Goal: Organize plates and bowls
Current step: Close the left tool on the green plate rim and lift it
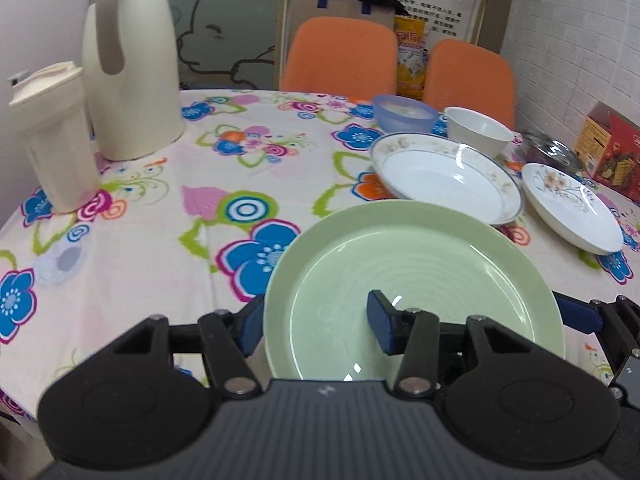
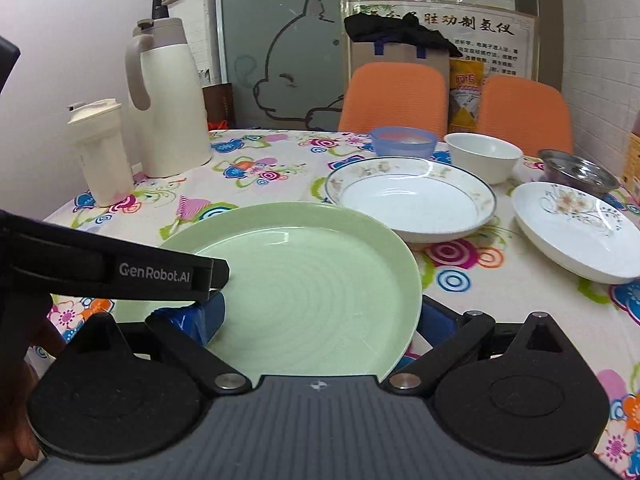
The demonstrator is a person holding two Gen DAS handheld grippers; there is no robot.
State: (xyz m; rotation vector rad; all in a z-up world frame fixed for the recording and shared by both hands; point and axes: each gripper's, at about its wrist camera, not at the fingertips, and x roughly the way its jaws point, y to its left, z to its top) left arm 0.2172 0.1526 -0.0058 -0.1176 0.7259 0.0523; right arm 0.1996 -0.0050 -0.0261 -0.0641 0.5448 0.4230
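- On the floral tablecloth, both grippers straddle the green plate, jaws spread, neither clamped.
- Left gripper and right gripper crowd opposite rims.
- Risk: uneven squeezing could tip it against the gold-rimmed plate.

A round pale-green glazed plate is seen to be glossy, with faint concentric ridges in its well. The flower-printed tablecloth is shown as matt woven fabric, creased in places. A deep white porcelain plate with a floral rim and a white plate with a brown flower motif are finished in a shiny glaze. A small white bowl appears smooth and glossy; a translucent blue bowl looks like frosted plastic. A steel bowl is polished metal. The cream jug looks satin-smooth. The left gripper is made of matt black plastic with blue pads.
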